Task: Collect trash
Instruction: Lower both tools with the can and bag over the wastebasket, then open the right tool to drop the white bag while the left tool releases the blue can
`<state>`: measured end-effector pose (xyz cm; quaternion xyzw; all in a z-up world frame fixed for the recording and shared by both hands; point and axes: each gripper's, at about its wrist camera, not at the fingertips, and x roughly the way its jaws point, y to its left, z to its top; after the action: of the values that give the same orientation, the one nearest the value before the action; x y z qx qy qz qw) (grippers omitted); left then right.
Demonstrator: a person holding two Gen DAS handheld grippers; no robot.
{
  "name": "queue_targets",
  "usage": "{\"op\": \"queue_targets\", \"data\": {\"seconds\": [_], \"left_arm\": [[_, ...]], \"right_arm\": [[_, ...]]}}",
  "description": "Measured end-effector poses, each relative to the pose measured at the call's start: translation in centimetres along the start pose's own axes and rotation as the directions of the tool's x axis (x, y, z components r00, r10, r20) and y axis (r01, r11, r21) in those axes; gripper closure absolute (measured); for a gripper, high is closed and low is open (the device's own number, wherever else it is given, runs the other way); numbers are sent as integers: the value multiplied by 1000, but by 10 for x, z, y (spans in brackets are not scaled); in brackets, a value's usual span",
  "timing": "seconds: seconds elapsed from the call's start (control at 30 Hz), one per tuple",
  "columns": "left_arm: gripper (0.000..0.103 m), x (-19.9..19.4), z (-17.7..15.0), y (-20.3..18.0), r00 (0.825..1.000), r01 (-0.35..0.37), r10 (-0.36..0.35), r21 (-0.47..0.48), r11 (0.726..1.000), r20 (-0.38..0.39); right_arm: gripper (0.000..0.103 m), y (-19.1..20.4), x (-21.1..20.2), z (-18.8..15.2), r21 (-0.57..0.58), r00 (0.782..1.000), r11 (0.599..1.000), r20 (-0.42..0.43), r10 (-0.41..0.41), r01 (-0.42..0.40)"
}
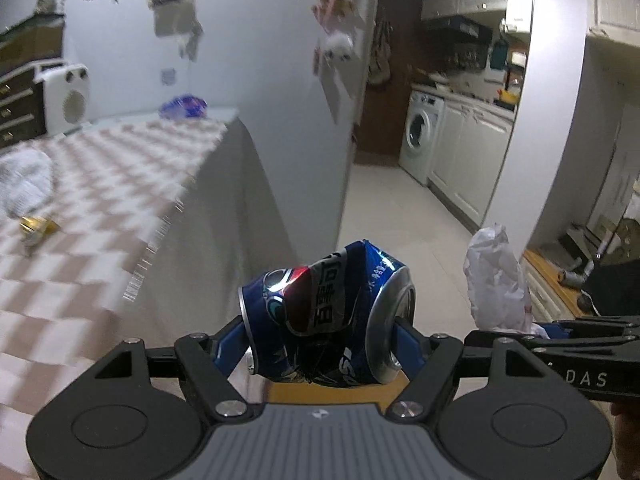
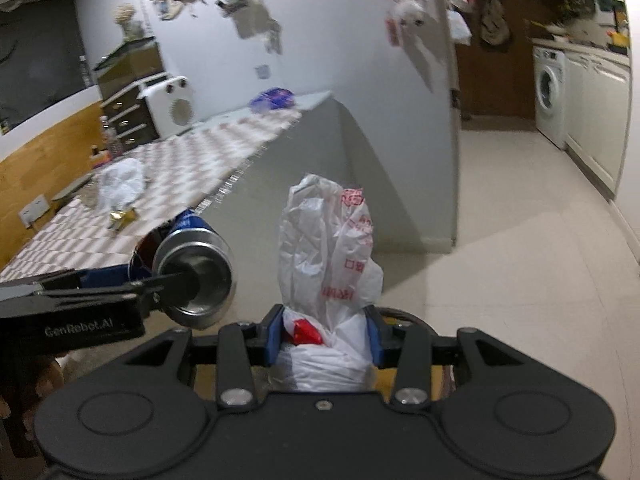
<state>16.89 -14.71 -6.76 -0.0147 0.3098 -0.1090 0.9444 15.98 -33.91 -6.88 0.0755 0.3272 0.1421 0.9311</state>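
Hanging off the table's long edge, out over the floor, the can (image 1: 326, 312) sits crosswise in the left gripper (image 1: 324, 344), one pad on each end, jaws spread wide and pressing on it. It is crushed and bent in the middle, so I judge it light and stiff but with sharp creases and slick metal; the end-to-end hold looks right, since the rims give the pads something to bear on, whereas a squeeze on the dented waist would likely fold it further.

Just beside it, the right gripper (image 2: 324, 338) has its jaws drawn fairly close on the bag (image 2: 328, 264), a white plastic one with red print, bunched and standing up above the pads. It looks soft and nearly weightless, and thin film like that could slide out if the grip eased; holding the thick bunched part, as now, seems safest.

On the table (image 1: 100, 184), under a checked cloth, more trash waits: a gold wrapper (image 1: 36, 229) near the close end, a pale crumpled bag (image 2: 120, 184) beyond it, and something blue (image 1: 184, 106) at the far end by the wall. All three sit well apart from the grippers. A washer (image 1: 420, 136) stands across the tiled floor. No bin shows in either view.
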Motion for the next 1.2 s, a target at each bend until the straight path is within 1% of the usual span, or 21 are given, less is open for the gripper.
{"op": "queue_targets", "data": {"seconds": [0.13, 0.27, 0.4, 0.5, 0.6, 0.7, 0.77, 0.83, 0.93, 1.03, 1.1, 1.17, 1.2], "left_arm": [[28, 33, -9, -12, 998, 21, -22, -17, 1000, -62], [28, 73, -20, -15, 989, 40, -48, -58, 998, -142], [28, 117, -33, -9, 971, 32, -53, -91, 995, -234], [28, 149, -45, 2, 955, 8, -43, -119, 993, -294], [28, 176, -56, 15, 940, -23, -26, -137, 990, -341], [28, 198, -67, 29, 923, -39, -32, -176, 984, -384], [27, 209, -73, 35, 915, -45, -40, -201, 979, -402], [27, 218, -76, 38, 911, -49, -44, -214, 976, -410], [27, 228, -77, 38, 912, -44, -57, -234, 971, -407], [26, 233, -80, 36, 912, -42, -60, -239, 970, -406], [25, 236, -82, 39, 911, -43, -62, -242, 969, -408], [24, 240, -84, 41, 905, -43, -68, -250, 967, -420], [24, 240, -86, 40, 901, -42, -72, -251, 967, -428]], "right_arm": [[61, -23, 14, -9, 31, 999, 999, -43, -34, 35], [61, -43, 36, -17, 58, 994, 996, -89, -64, 69], [61, -57, 63, -24, 84, 987, 992, -140, -83, 96], [61, -64, 87, -29, 107, 979, 988, -182, -92, 113], [61, -68, 113, -32, 118, 970, 985, -221, -100, 128], [61, -70, 140, -35, 116, 961, 982, -251, -117, 150], [60, -69, 159, -36, 101, 953, 983, -277, -121, 154], [60, -64, 179, -34, 64, 944, 987, -306, -120, 147], [60, -55, 208, -33, 15, 930, 989, -343, -136, 150], [59, -51, 225, -36, 3, 918, 988, -370, -143, 154], [54, -51, 232, -37, 0, 909, 983, -381, -168, 181], [39, -56, 232, -39, 14, 902, 978, -390, -185, 207], [36, -59, 231, -40, 23, 901, 977, -391, -186, 211]]}}
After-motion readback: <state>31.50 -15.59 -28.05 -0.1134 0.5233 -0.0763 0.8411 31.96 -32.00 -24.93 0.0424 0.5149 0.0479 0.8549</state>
